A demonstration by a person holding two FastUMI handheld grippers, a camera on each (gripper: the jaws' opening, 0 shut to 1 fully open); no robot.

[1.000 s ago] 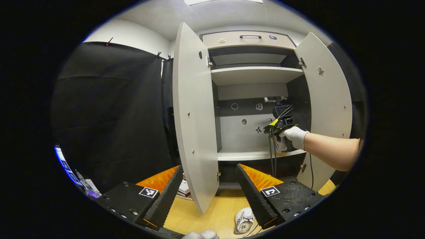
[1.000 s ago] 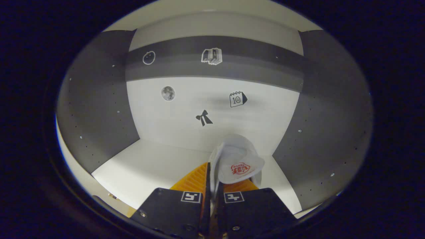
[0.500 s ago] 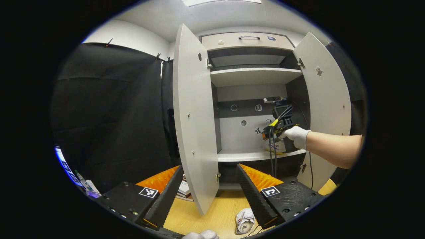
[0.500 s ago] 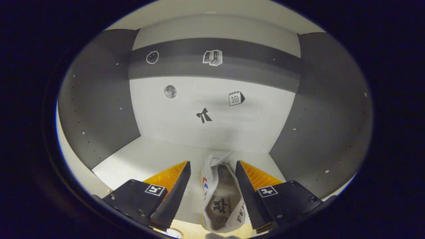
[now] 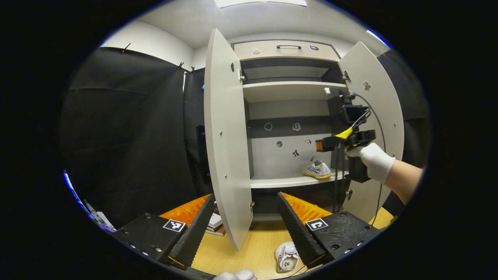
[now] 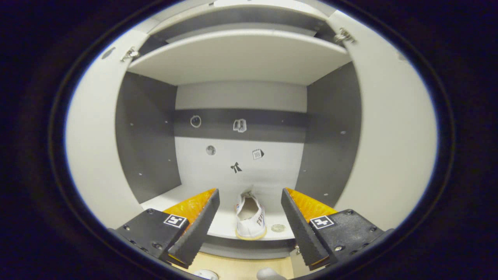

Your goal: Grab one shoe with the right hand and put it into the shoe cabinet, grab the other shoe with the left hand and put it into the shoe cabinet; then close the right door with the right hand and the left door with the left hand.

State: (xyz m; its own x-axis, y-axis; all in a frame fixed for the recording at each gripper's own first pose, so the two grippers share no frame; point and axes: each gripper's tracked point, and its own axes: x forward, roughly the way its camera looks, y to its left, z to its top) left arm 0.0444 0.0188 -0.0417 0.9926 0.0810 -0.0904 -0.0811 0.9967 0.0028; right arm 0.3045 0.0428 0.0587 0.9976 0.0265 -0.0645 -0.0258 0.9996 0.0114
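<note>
One shoe (image 6: 250,217) parked on the cabinet (image 5: 290,90) shelf, other shoe (image 5: 286,256) on the floor by the left gripper (image 5: 246,225) — both jaws spread, empty — so drop low, straddle the rim, pinch firmly.

Left gripper (image 5: 246,217) low and near, fingers spread wide, right gripper (image 6: 250,216) fingers likewise spread, gloved right hand (image 5: 371,160) raised far right, forearm bare

Two fisheye views aimed at the open shoe cabinet (image 5: 290,87)

The left gripper view is taken from low and farther back, facing the cabinet; the right gripper view is set nearer, straight ahead of its shelf (image 6: 233,223). That shelf's shoe (image 6: 249,217) is shared.
</note>
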